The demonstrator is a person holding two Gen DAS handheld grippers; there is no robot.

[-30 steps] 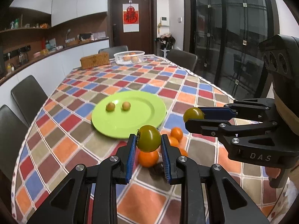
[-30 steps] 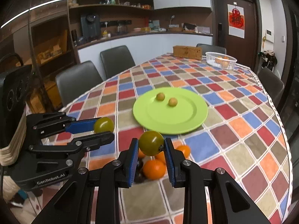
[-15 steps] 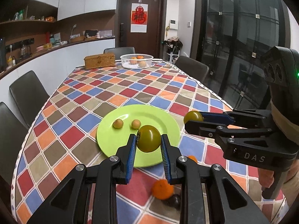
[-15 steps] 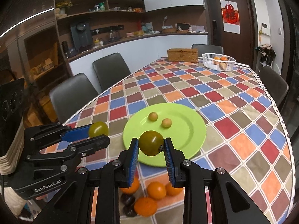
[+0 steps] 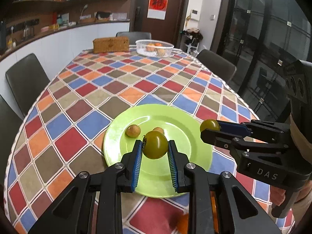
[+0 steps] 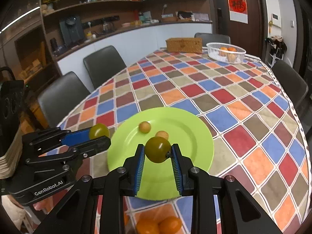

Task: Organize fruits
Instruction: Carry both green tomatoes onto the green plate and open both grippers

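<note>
- Left gripper (image 5: pixel 155 149): clenched on a green tomato (image 5: pixel 155 144), held between its blue pads above the near part of the green plate (image 5: pixel 187 136). In the right wrist view this gripper (image 6: pixel 99 134) enters from the left, its tomato (image 6: pixel 98 131) at the plate's left edge.
- Right gripper (image 6: pixel 158 153): grasping a second green tomato (image 6: pixel 158 149), pinched between blue pads over the near half of the plate (image 6: pixel 195 136). In the left wrist view it (image 5: pixel 210 129) comes in from the right, its tomato (image 5: pixel 209 125) at the plate's right rim.
- Green plate: round, flat on the tablecloth at the near end of the table, below both grippers.
- Two small tan fruits (image 6: pixel 144 127) and (image 6: pixel 162 134): resting on the plate, near each other, just beyond the held tomatoes.
- Orange fruits (image 6: pixel 159 225): a small cluster on the cloth on the near side of the plate, partly hidden by the right gripper's frame.
- Tablecloth (image 6: pixel 214 89): chequered in red, blue, orange and brown, covering the table.
- White basket (image 6: pixel 225 53): far end of the table, holding orange fruit.
- Brown woven box (image 6: pixel 184 44): far end, just left of the basket.
- Dark chairs (image 6: pixel 104 64): set round the table.
</note>
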